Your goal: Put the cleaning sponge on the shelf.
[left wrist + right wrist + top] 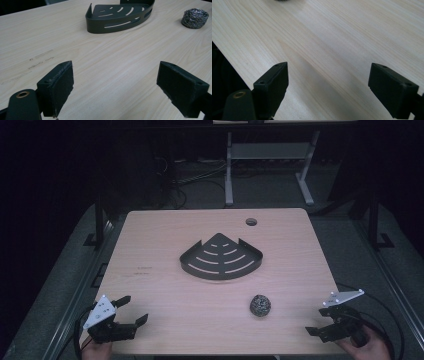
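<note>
The pale wood-grain worktop (165, 290) carries a dark metal corner caddy (221, 257), fan-shaped with curved slots in its floor, at its middle, well apart from both hand-held grippers. The left hand-held gripper (134, 310) and the right hand-held gripper (319, 320) sit at the near corners, jaws spread and empty. A round, shiny steel-wool scourer (260, 305) lies nearer the right one; small print left of the caddy is unreadable.
</note>
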Demonstrator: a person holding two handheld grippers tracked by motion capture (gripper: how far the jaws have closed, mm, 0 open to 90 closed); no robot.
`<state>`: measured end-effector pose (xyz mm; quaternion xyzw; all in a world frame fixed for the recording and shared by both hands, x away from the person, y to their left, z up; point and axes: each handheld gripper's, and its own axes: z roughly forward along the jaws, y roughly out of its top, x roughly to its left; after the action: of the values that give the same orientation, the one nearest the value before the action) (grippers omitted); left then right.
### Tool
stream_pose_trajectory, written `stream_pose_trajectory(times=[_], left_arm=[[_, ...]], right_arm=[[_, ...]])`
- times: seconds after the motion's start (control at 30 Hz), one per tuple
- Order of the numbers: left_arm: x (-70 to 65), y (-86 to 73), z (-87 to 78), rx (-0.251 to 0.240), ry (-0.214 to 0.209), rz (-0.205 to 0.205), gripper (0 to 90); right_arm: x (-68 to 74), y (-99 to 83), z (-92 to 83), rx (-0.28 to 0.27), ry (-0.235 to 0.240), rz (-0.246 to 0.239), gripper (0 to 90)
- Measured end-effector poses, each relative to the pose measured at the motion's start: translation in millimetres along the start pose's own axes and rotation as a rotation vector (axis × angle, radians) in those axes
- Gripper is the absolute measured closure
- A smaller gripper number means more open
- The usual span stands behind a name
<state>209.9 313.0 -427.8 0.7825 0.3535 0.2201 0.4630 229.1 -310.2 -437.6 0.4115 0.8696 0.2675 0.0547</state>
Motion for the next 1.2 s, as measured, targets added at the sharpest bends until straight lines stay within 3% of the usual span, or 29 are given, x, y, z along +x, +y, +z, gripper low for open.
stream_pose_trajectory(times=[1.2], left_arm=[[0.0, 0.0, 1.6, -0.001, -0.001, -0.001, 13.3]], right_arm=[[21.8, 50.0, 14.7, 0.035, 0.045, -0.144, 15.4]])
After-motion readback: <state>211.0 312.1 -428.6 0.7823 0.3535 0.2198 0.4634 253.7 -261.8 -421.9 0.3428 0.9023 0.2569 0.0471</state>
